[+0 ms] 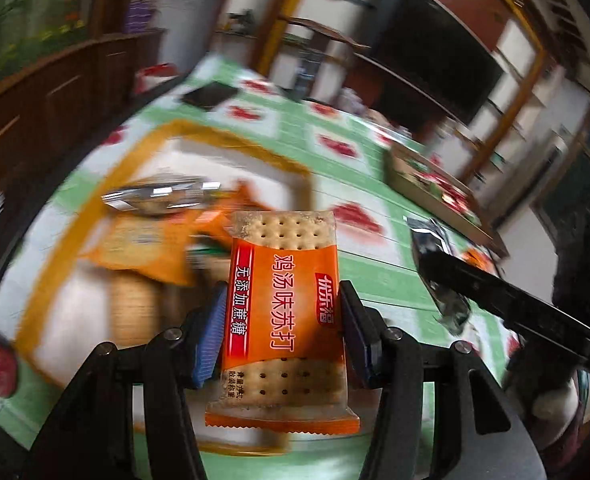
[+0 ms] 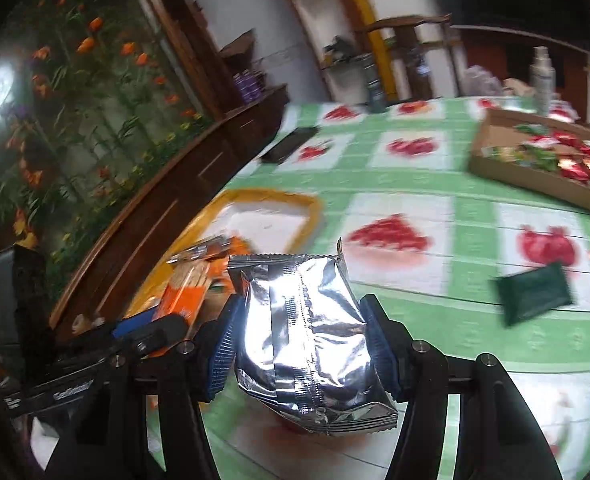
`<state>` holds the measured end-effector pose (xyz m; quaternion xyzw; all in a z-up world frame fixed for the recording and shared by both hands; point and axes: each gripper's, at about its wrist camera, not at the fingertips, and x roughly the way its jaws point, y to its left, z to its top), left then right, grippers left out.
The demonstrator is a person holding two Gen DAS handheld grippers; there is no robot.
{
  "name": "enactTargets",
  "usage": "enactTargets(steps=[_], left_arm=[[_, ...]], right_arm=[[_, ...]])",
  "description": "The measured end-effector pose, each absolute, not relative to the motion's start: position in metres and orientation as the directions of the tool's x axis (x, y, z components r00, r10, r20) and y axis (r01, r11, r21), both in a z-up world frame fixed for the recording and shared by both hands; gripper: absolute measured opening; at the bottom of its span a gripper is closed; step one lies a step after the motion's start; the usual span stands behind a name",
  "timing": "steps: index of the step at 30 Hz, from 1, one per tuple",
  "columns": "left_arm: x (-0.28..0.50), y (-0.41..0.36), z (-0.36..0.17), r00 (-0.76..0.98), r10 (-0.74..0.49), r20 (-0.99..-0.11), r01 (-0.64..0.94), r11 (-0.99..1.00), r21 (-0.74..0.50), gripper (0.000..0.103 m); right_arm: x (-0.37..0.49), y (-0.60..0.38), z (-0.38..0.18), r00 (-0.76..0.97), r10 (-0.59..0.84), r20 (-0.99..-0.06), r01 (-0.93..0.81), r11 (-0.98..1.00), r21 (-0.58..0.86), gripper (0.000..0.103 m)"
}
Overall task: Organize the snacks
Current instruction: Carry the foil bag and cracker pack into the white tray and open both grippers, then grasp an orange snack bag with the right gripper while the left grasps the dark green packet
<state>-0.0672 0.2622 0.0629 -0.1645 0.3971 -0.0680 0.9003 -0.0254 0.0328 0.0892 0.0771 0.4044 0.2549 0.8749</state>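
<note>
While your left gripper [image 1: 283, 322] pinches an orange cracker packet [image 1: 283, 300] between closed fingers above the yellow-rimmed tray [image 1: 231, 136], your right gripper [image 2: 301, 336] clamps a silver foil packet [image 2: 307, 340] over the table [image 2: 475, 340], beside that tray.

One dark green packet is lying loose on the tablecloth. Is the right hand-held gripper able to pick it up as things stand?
Probably not yet. The right hand-held gripper is already shut on a silver foil packet. The dark green packet lies uncovered on the tablecloth, so the path looks free.
</note>
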Motion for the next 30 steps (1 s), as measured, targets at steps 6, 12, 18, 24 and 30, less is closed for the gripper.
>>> enactTargets(steps=[6, 12, 18, 24, 30], left_arm=[[-0.065, 0.314, 0.042, 0.678, -0.147, -0.720, -0.163, 0.925, -0.343, 0.052], [-0.073, 0.334, 0.042, 0.719, -0.190, -0.668, -0.155, 0.893, -0.422, 0.054], [-0.080, 0.333, 0.055, 0.742, -0.275, -0.611, -0.091, 0.862, -0.499, 0.058], [-0.086, 0.286, 0.074, 0.709, -0.421, -0.566, 0.074, 0.842, -0.534, 0.074], [-0.078, 0.213, 0.068, 0.600, -0.509, -0.616, 0.206, 0.843, -0.497, 0.074]], right_arm=[[-0.008, 0.106, 0.073, 0.452, 0.547, -0.705, -0.450, 0.822, 0.349, 0.060], [0.004, 0.158, 0.051, 0.388, 0.560, -0.732, -0.473, 0.803, 0.364, 0.062], [0.000, 0.146, 0.048, 0.397, 0.588, -0.705, -0.439, 0.796, 0.417, 0.064], [-0.022, 0.075, 0.051, 0.471, 0.546, -0.693, -0.373, 0.835, 0.405, 0.066], [-0.025, -0.075, 0.040, 0.595, 0.360, -0.719, -0.077, 0.915, 0.395, 0.068]])
